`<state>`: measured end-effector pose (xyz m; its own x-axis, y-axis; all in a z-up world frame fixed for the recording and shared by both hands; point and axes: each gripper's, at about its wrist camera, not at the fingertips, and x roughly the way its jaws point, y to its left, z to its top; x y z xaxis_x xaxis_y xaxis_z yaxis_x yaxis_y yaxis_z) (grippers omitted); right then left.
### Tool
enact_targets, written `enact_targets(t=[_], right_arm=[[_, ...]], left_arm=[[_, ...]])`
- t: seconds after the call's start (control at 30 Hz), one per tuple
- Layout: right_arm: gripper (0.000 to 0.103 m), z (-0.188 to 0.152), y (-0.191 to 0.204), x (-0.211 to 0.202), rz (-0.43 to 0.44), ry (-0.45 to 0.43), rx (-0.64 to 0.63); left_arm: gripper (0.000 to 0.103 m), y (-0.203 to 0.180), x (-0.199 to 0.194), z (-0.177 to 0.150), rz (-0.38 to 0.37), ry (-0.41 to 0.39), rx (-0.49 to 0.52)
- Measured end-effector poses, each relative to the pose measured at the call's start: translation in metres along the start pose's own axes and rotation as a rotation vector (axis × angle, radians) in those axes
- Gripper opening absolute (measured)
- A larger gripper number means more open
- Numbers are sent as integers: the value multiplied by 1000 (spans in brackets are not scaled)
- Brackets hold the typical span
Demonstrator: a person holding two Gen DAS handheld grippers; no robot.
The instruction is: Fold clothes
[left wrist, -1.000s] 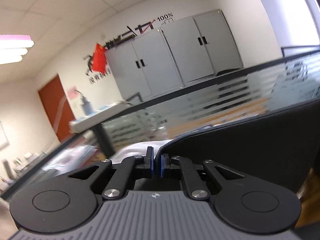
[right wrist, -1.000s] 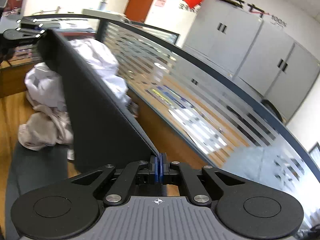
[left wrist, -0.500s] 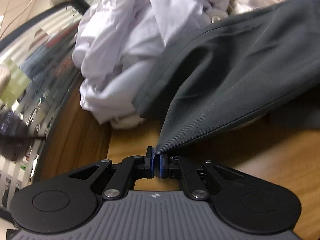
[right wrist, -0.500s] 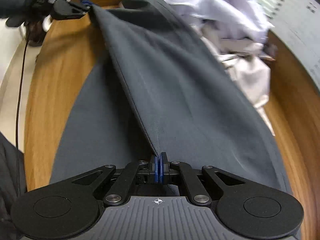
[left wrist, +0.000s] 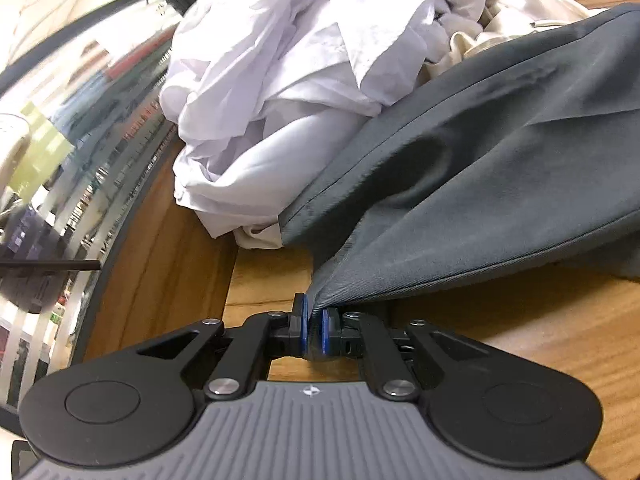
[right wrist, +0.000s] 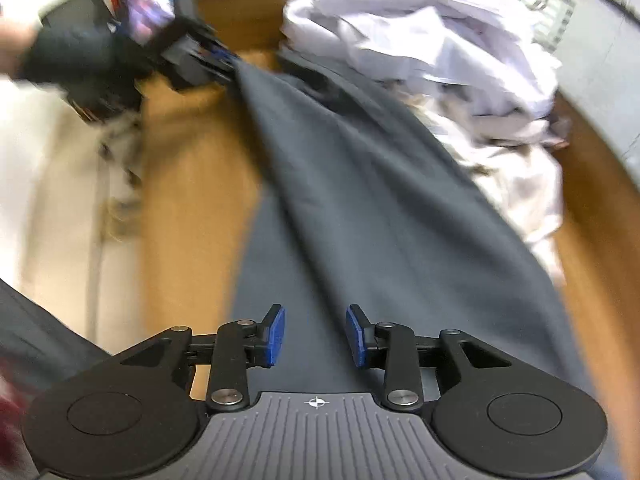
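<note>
A dark grey garment [right wrist: 360, 216] lies stretched across the wooden table [right wrist: 192, 216]. My left gripper [left wrist: 314, 328] is shut on a corner of the grey garment [left wrist: 480, 184], just above the wood. In the right wrist view that same left gripper [right wrist: 218, 62] shows at the far end, held by a gloved hand [right wrist: 76, 60], with the cloth running from it. My right gripper [right wrist: 316, 334] hovers over the near end of the cloth; its jaws are opening and the blue pads [right wrist: 276, 334] stand apart from the fabric.
A heap of crumpled white and cream clothes [left wrist: 304, 76] lies against the grey garment, by a striped glass partition [left wrist: 92, 128]. The same white heap [right wrist: 452, 64] fills the far right of the right wrist view. Bare wood [left wrist: 540, 344] shows beside the left gripper.
Both grippers came down from holding the grey garment up in the air to the table. The right gripper's pads have parted and released the cloth; the left still pinches its corner.
</note>
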<state>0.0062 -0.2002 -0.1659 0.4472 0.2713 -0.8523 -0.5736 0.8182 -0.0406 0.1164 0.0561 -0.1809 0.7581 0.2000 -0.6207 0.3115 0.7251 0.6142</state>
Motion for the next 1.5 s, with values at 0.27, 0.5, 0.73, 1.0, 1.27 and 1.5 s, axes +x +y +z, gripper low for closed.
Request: enact_targets(t=[0.27,0.5,0.73,1.0,1.27,1.5], right_arm=[[36,9,25,54,72,21,63],[35,33,39,85,65,13,56],[4,46,40,102,48,37,36],[4,59,60,64,325,-13,84],[9,58,96,31,599,-41,-76],[30,41,47,9,410,-90,15]], left_arm=[[10,8,13,11,-26,33,-48],[11,11,18,15,-38,44,-73],[11,18,16,17,-59,53,-108],[12,22,24,24,-67,72,-125],[17,21,31,23,-110,79,-133],[40,37,-5,-1,-303,-12,-204]])
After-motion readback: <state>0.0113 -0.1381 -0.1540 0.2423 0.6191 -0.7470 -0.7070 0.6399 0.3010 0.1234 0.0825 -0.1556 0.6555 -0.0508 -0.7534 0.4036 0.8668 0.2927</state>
